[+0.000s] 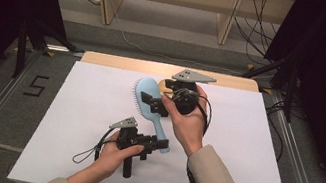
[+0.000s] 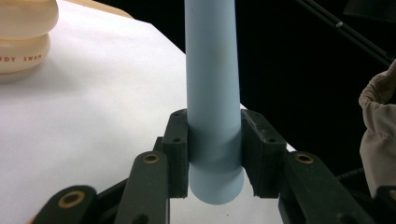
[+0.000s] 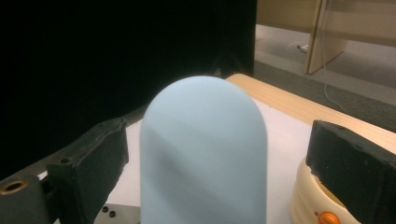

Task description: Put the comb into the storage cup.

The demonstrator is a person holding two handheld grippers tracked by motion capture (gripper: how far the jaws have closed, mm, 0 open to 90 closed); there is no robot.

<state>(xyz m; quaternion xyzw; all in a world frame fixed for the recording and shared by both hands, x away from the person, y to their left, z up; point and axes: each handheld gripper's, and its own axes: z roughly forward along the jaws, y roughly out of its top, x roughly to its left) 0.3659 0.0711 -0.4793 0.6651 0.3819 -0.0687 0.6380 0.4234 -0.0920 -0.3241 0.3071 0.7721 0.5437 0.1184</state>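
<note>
A light blue hairbrush (image 1: 146,91) is held above the white sheet, its head toward the far side and its bristles facing left. My left gripper (image 1: 159,145) is shut on the end of the brush's handle (image 2: 213,84), with both pads pressed against its sides. My right gripper (image 1: 152,103) comes in from the right at the brush's head. In the right gripper view the smooth back of the head (image 3: 203,149) stands between the open jaws, with a wide gap on the right and a narrow one on the left.
A cream round container with an orange spot (image 3: 309,201) stands on the sheet just behind the right gripper, and the left gripper view catches it too (image 2: 25,37). A white sheet (image 1: 79,122) covers the wooden table (image 1: 120,61). Black stands and cables flank both sides.
</note>
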